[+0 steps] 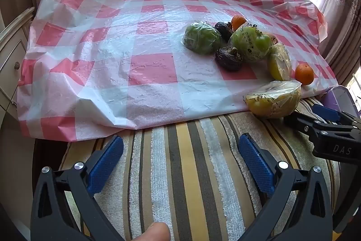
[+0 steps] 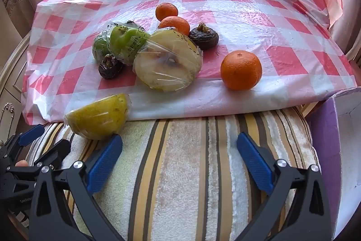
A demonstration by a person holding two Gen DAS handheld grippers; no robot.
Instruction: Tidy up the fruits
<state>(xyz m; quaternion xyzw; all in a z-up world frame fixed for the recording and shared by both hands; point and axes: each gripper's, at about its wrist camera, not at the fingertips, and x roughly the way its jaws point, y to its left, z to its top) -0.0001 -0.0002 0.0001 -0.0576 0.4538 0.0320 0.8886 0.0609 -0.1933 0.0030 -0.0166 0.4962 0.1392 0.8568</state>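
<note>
Right wrist view had both grippers wide open and empty: right gripper (image 2: 179, 158), left gripper (image 2: 46, 136). Fruits sat on the checked sheet (image 2: 259, 22), with the pear half (image 2: 99, 115) at 10 o'clock overhanging its edge. I'd have grabbed that first, squeezing gently since the wrap looked slippery.

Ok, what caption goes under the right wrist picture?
Open right gripper above striped towel, facing round orange tangerines, plastic-wrapped yellow pear halves on red-checked plastic cloth.
</note>
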